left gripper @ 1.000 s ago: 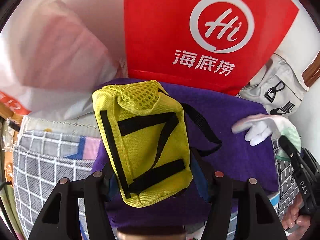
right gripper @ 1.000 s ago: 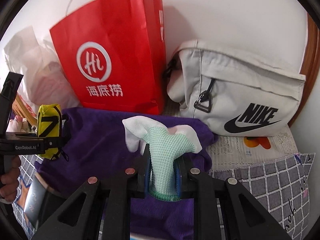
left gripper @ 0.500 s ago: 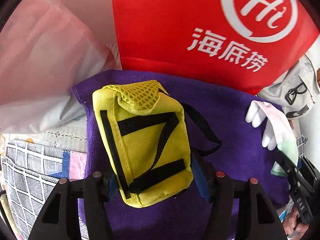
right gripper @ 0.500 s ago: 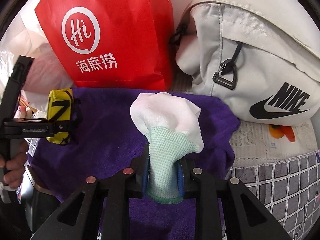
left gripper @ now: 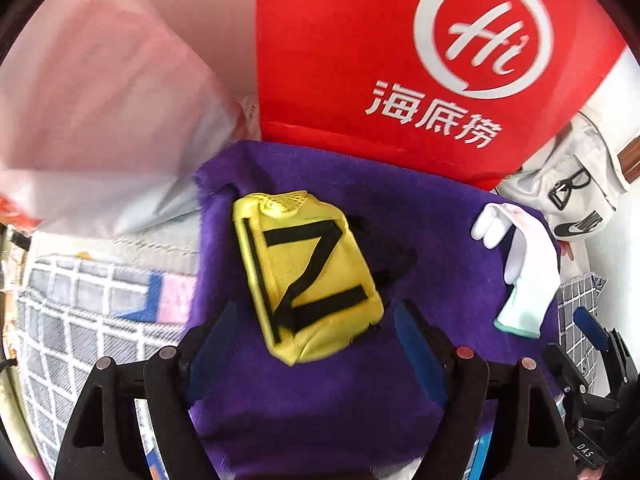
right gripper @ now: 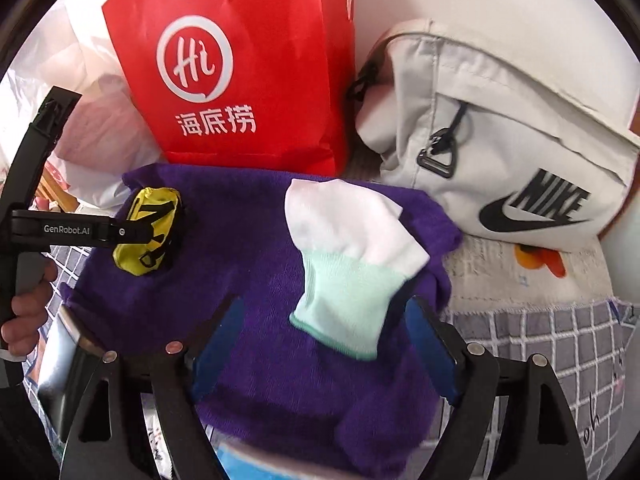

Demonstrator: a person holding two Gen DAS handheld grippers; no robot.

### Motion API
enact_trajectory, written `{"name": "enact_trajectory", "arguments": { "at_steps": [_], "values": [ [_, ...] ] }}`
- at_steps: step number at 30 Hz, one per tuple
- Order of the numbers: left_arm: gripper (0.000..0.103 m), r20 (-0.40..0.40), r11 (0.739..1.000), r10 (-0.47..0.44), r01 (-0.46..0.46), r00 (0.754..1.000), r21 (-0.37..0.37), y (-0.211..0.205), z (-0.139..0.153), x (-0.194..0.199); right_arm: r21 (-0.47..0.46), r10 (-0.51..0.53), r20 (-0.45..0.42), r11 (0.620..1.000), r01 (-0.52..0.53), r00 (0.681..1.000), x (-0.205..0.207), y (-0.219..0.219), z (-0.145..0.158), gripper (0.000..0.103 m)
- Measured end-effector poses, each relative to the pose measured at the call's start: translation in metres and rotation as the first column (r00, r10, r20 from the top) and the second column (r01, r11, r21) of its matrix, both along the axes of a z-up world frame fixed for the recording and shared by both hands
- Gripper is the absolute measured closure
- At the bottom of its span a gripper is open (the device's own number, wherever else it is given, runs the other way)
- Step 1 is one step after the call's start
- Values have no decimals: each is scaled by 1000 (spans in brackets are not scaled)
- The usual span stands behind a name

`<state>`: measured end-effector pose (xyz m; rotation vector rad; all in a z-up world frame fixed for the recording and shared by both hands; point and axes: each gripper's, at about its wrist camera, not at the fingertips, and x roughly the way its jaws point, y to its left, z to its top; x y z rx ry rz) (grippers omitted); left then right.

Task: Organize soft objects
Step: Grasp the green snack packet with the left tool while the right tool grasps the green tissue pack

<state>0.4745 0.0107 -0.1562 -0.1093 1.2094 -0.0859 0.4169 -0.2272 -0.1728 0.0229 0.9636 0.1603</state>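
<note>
Left wrist — yellow pouch (left gripper: 306, 276) on purple towel (left gripper: 320, 400)

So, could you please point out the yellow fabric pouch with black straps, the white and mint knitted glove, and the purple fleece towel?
yellow fabric pouch (left gripper: 308, 280): left wrist view, front panel.
white and mint knitted glove (right gripper: 348, 284): right wrist view, mint cuff.
purple fleece towel (right gripper: 248, 248): right wrist view, bare middle.

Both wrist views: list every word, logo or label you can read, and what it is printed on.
"Hi" in a white ring, above "海底捞": red paper bag.
"NIKE" with swoosh: white sling bag.
"GenRobot.AI": left gripper, seen from the right wrist.
"DAS": right gripper, seen from the left wrist.
Handwriting on the checked cloth: unreadable.
</note>
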Motion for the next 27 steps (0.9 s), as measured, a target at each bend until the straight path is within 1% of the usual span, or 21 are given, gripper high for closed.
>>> {"name": "enact_trajectory", "arguments": {
  "at_steps": [3, 5, 8, 9, 11, 13, 15, 18, 20, 22, 23, 24, 27],
  "values": [
    [23, 24, 999, 17, -18, 1000, 26, 2, 15, -23, 3, -13, 9, 1000, 12, 1000, -13, -2, 12, 21],
    [23, 41, 999, 27, -28, 999, 19, 6, 25, -40, 2, -18, 23, 1000, 18, 1000, -24, 0, 21, 21],
    [23, 87, 999, 53, -54, 995, 6, 19, 44, -70, 20, -11, 47, 1000, 10, 999, -49, 3, 36, 21],
    [23, 98, 998, 58, -59, 993, 5, 26, 47, -71, 36, 6, 50, 999, -8, 999, -59, 5, 40, 21],
    [24, 112, 998, 57, -57, 992, -1, 32, 54, -89, 57, 31, 66, 998, -35, 997, -79, 12, 47, 21],
    [24, 97, 999, 37, -35, 995, -29, 43, 59, -104, 59, 57, 87, 996, -63, 995, -103, 21, 52, 21],
    [25, 102, 997, 36, -29, 994, -66, 43, 54, -123, 67, 93, 97, 993, -100, 991, -127, 30, 53, 21],
    [25, 128, 998, 32, -25, 991, -56, 49, 56, -155, 72, 148, 94, 985, -155, 985, -155, 43, 50, 21],
    [24, 117, 998, 22, -15, 993, -66, 53, 55, -170, 21, 196, 92, 980, -198, 976, -177, 59, 45, 21],
    [25, 101, 993, 23, -11, 995, -114, 60, 50, -186, -32, 241, 96, 970, -239, 966, -192, 72, 40, 21],
    [25, 100, 992, 20, -8, 995, -126, 62, 49, -194, -54, 265, 99, 964, -261, 959, -199, 78, 37, 21],
    [25, 103, 991, 22, -8, 994, -133, 65, 49, -202, -99, 292, 98, 954, -283, 951, -207, 86, 33, 21],
    [25, 114, 991, 38, -23, 993, -131, 72, 46, -222, -185, 328, 92, 933, -308, 940, -218, 99, 26, 21]
  ]
}}
